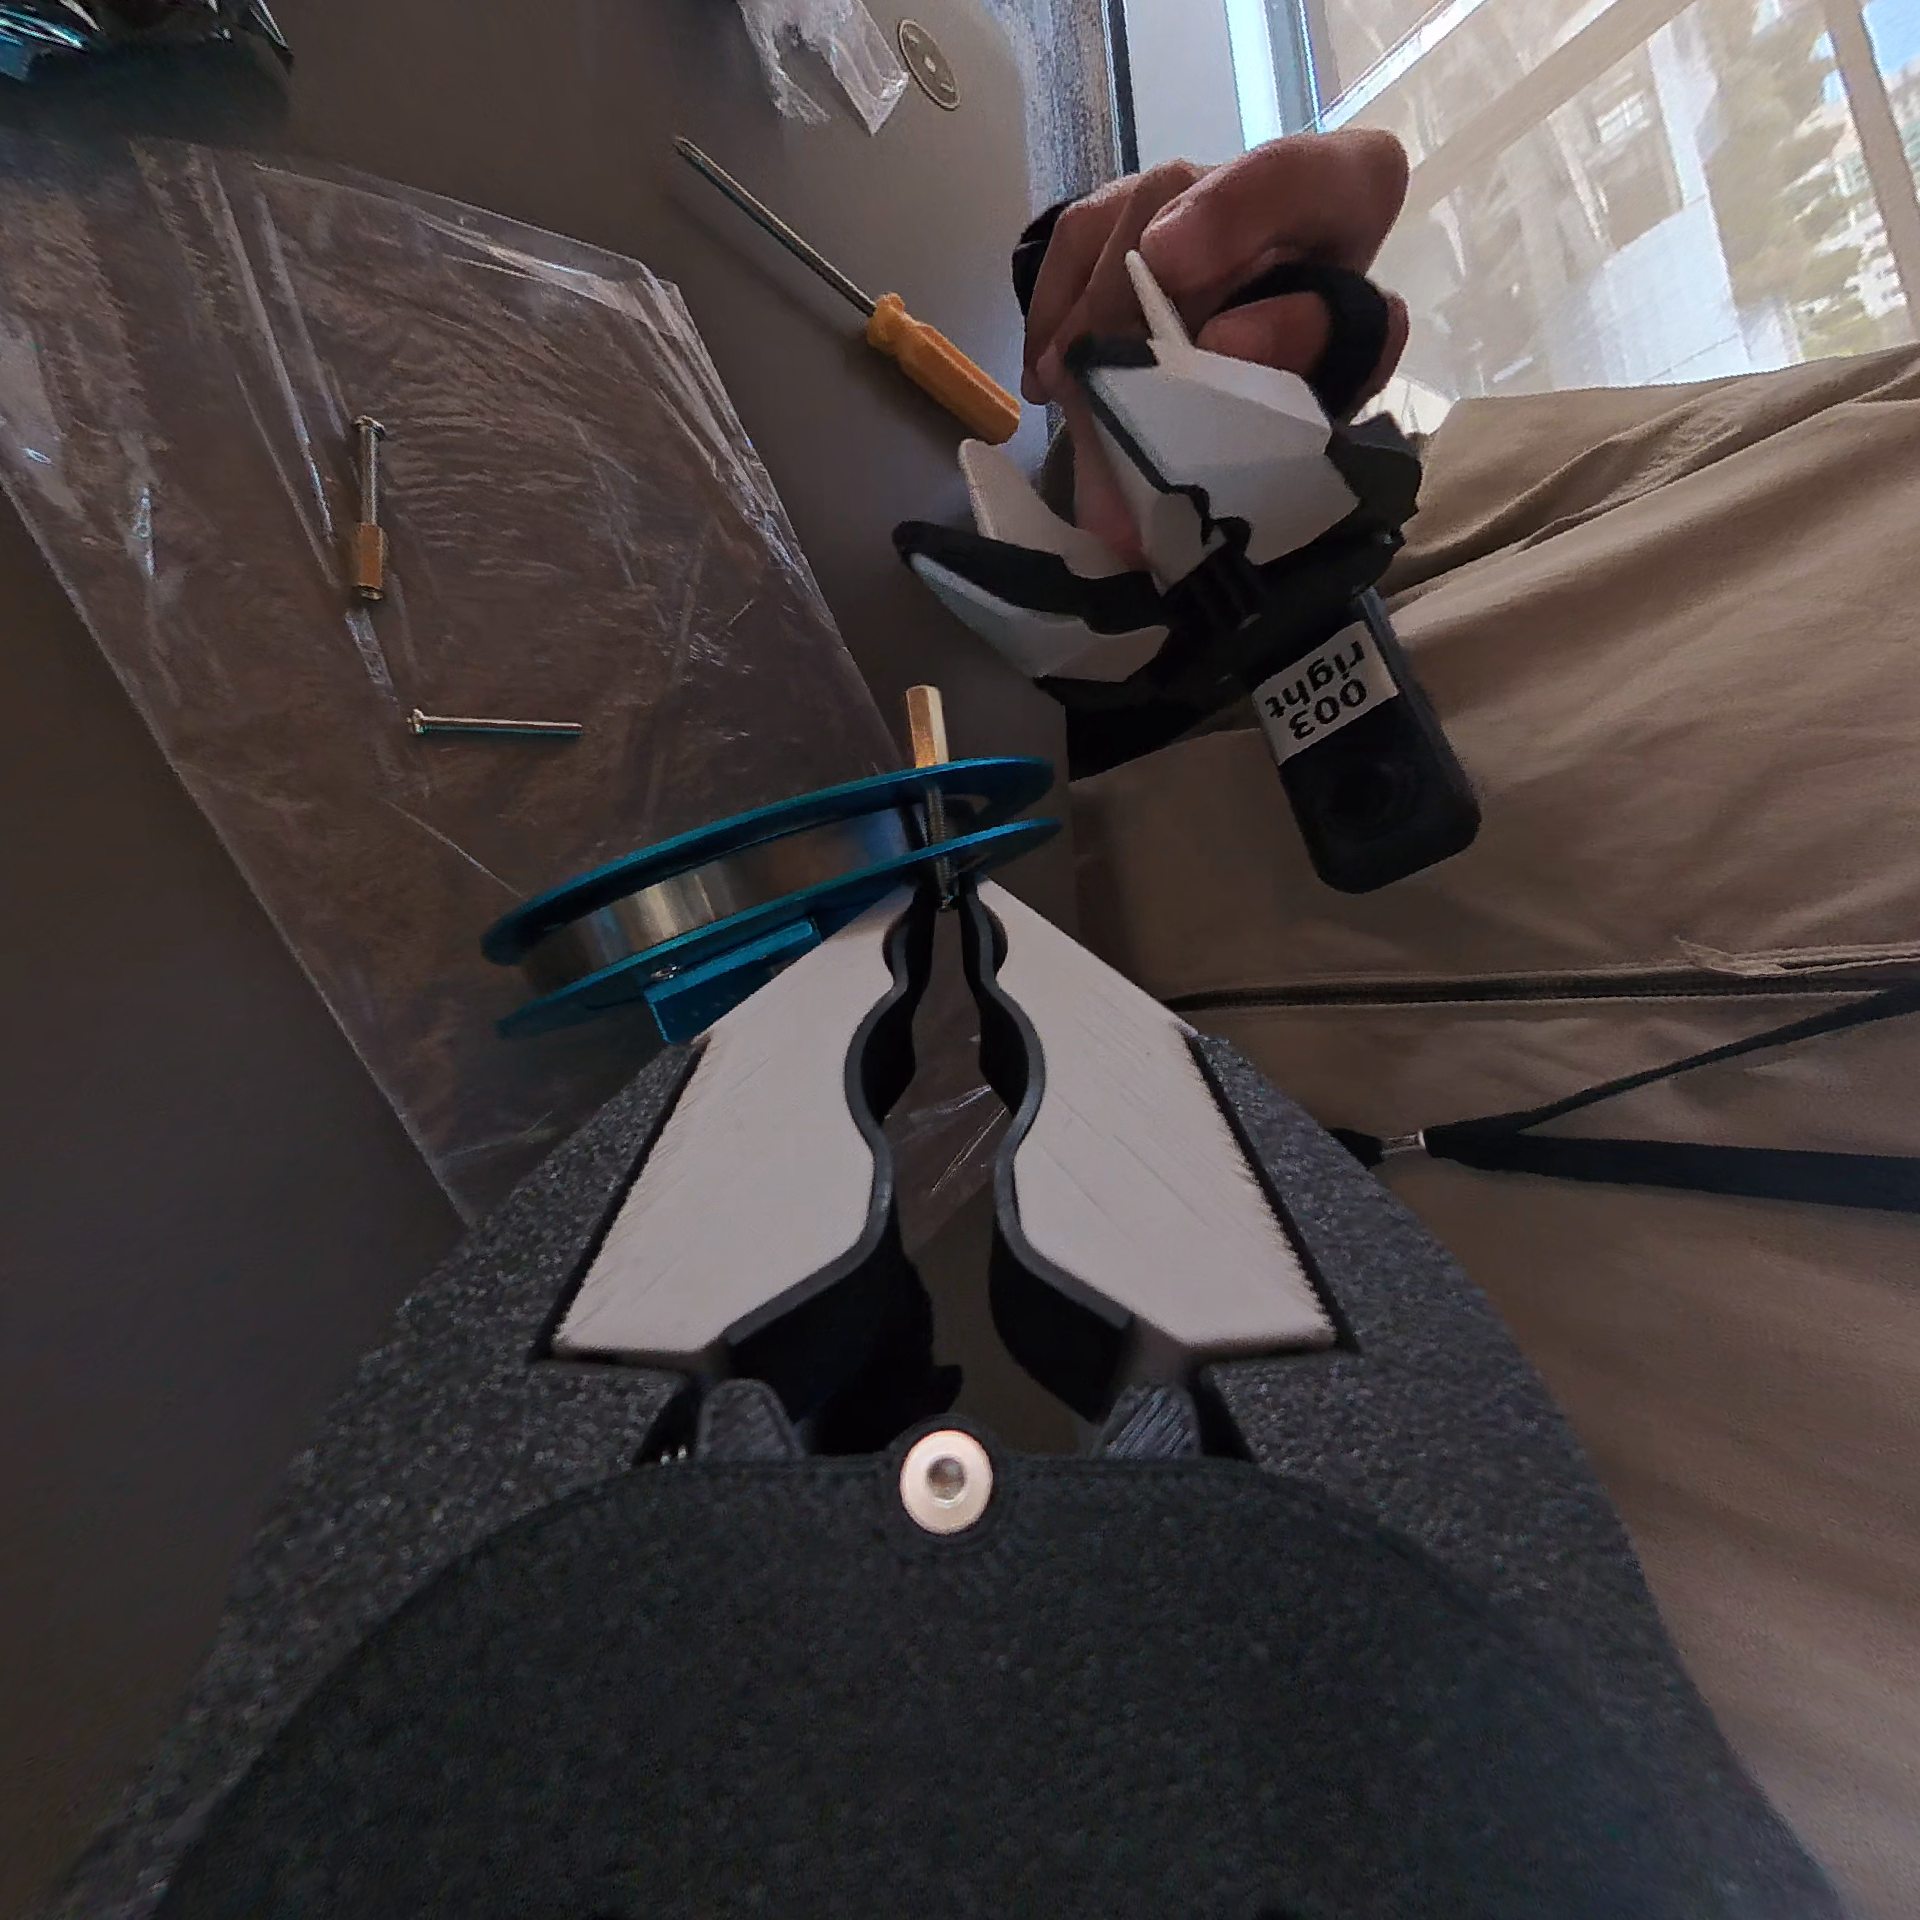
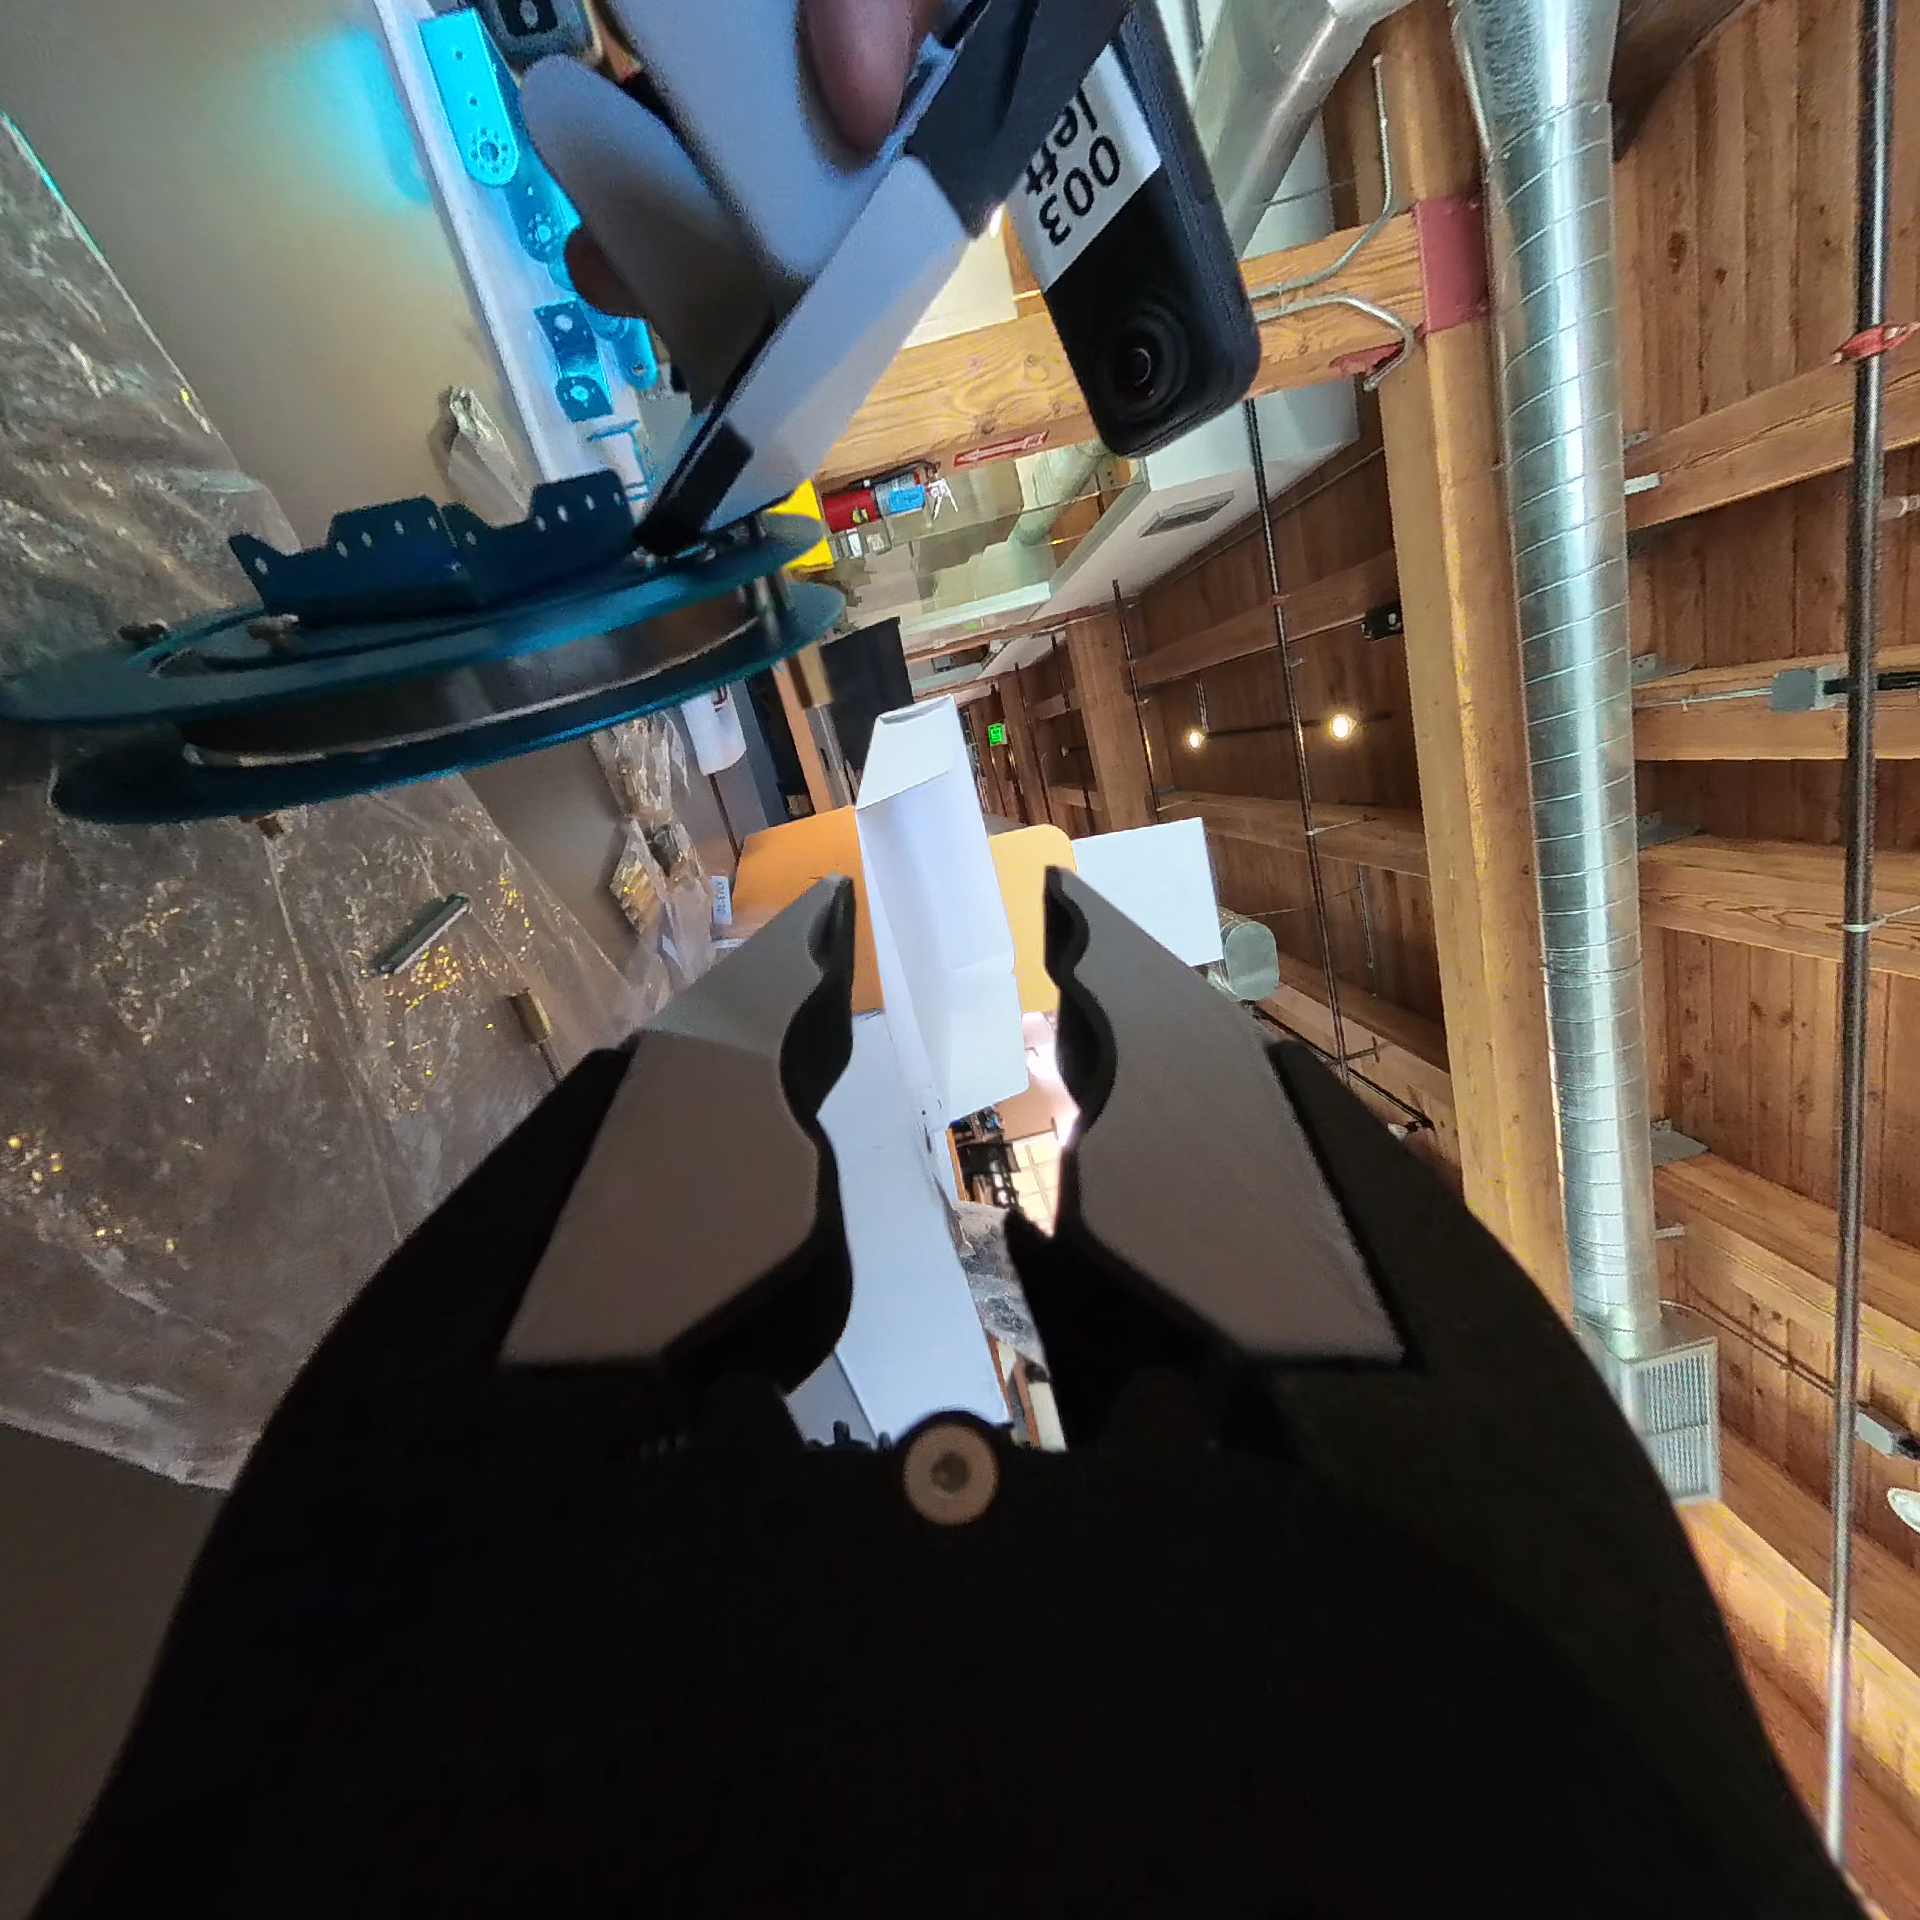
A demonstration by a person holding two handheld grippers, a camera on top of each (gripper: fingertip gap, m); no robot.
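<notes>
My left gripper is shut, its tips pinching the end of a thin screw. The screw runs through a blue ring assembly: two blue plates with a silver ring between them and a brass standoff on top. The right wrist view shows the assembly with a blue bracket on it, and the left gripper touching its rim. My right gripper is open and empty, in the air beside the assembly. In the left wrist view it hovers above and right of the assembly, held by a hand.
A clear plastic sheet covers the brown table, with a screw and brass standoff and a loose screw on it. A yellow-handled screwdriver lies behind. Beige fabric and a black strap are right. A white box stands beyond. Left tips to right tips: about 7 centimeters. About 20 centimeters separates my right fingertips from the yellow-handled screwdriver.
</notes>
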